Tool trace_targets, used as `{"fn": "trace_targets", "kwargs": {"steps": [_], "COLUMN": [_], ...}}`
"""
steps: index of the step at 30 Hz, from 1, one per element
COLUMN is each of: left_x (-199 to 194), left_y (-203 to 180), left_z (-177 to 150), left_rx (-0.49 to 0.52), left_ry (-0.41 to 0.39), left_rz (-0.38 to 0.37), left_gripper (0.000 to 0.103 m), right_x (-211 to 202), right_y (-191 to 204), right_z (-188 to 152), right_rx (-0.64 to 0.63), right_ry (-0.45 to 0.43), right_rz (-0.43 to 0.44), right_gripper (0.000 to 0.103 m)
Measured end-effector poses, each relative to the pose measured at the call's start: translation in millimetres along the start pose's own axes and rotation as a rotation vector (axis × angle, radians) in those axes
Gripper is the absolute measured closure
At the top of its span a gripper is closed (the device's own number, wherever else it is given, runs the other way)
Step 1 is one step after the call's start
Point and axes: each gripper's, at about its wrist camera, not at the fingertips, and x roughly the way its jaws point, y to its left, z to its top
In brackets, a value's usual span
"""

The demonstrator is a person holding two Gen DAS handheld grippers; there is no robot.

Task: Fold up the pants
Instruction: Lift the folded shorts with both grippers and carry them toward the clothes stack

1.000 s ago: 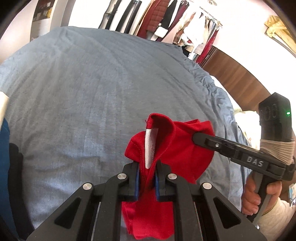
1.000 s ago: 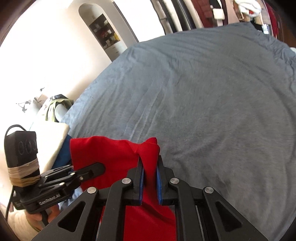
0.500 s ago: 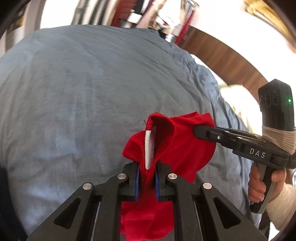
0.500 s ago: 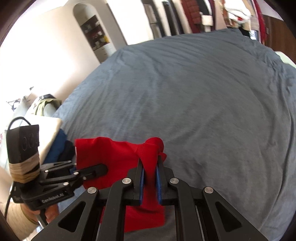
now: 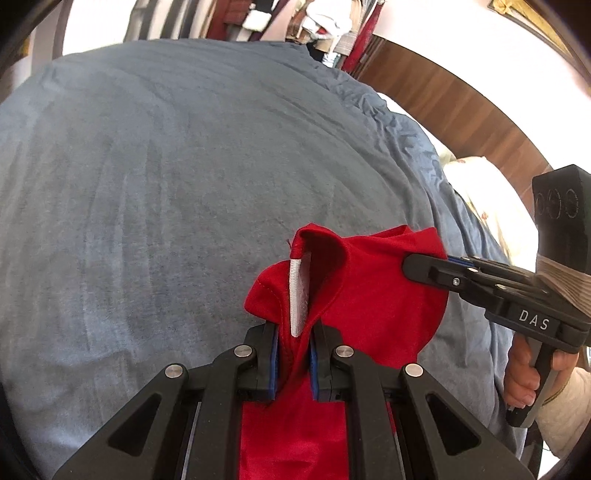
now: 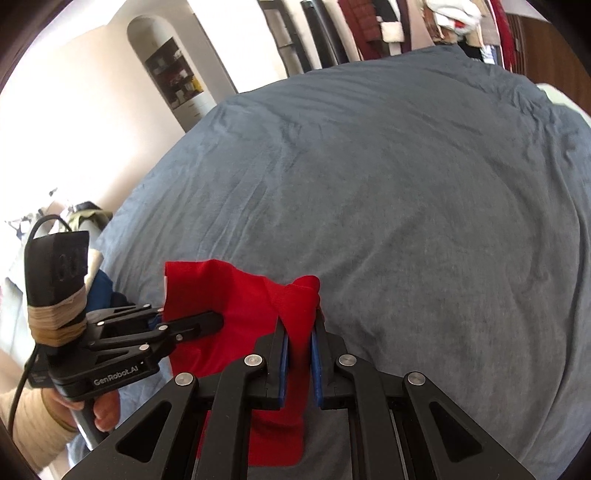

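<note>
Both my left gripper [image 5: 293, 360] and right gripper [image 6: 300, 363] pinch the red pants [image 5: 373, 295] aloft over the bed [image 5: 184, 177]; next I'd judge lowering them flat to fold

**A bedroom at home**

I work over a bed under a grey-blue cover [image 5: 192, 177]. Clothes on a rail [image 5: 314, 26] hang at the upper middle, a wooden headboard [image 5: 461, 110] curves at upper right, and an arched wall niche [image 6: 166, 77] holds shelves.
</note>
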Motion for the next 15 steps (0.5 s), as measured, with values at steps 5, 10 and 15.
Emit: {"fn": "trace_targets", "kwargs": {"steps": [5,10,15], "left_x": [13.3,37.9,65.2], "left_y": [2.1,-5.4,-12.4], "left_z": [7.9,15.7,20.3], "left_rx": [0.018,0.061,0.101], "left_ry": [0.049,0.107,0.163], "left_rz": [-0.076,-0.105,-0.107], "left_gripper": [0.089,0.089,0.089], "right_x": [6.4,14.4,26.7], "right_y": [-6.1,-28.9,-52.8], "right_z": [-2.2,-14.0,-27.8], "right_rx": [0.010,0.077,0.125], "right_ry": [0.019,0.042,0.076], "right_rz": [-0.040,-0.071,-0.091], "right_gripper": [0.092,0.092,0.092]}}
